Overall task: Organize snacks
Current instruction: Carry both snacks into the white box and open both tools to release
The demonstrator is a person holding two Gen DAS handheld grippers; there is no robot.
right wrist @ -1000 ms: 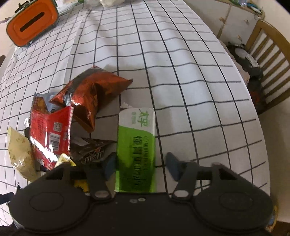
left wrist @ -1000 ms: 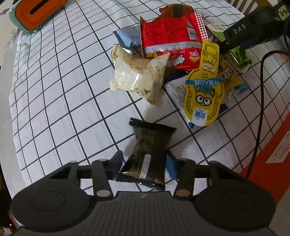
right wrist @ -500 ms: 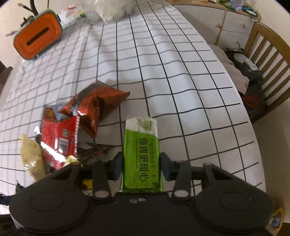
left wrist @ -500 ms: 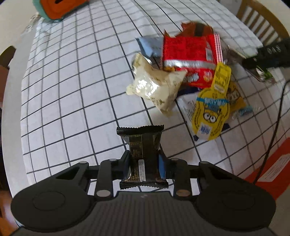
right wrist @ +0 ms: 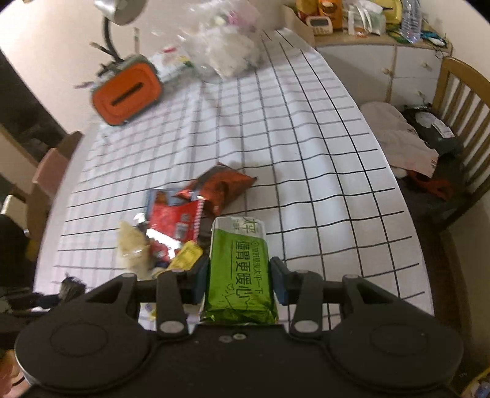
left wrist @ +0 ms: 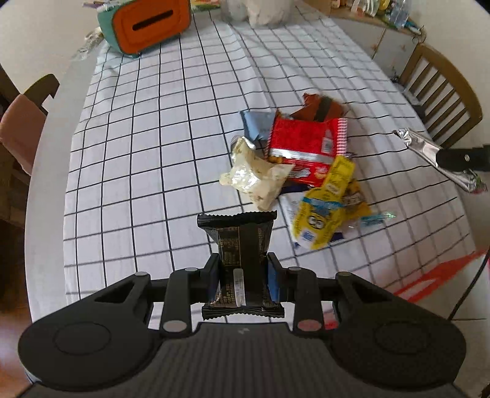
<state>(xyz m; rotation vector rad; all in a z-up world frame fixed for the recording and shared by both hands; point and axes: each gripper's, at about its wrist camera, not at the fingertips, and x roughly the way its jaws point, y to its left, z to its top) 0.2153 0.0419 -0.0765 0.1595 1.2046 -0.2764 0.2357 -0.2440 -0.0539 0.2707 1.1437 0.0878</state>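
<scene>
Both packets now lifted clear of gridded tablecloth [left wrist: 147, 159], up from resting on it a second ago; two snacks picked, sorting can start. Left gripper [left wrist: 243, 277] clamped on black wrapped bar [left wrist: 239, 254], fingers narrow, pads pinching both sides. Right gripper [right wrist: 240, 277] clamped on green sachet [right wrist: 239, 272], gap set by packet width. Remaining snack pile [left wrist: 294, 165] at 1 o'clock of left gripper, well apart. Orange box [left wrist: 150, 26] far off at 11 o'clock.
</scene>
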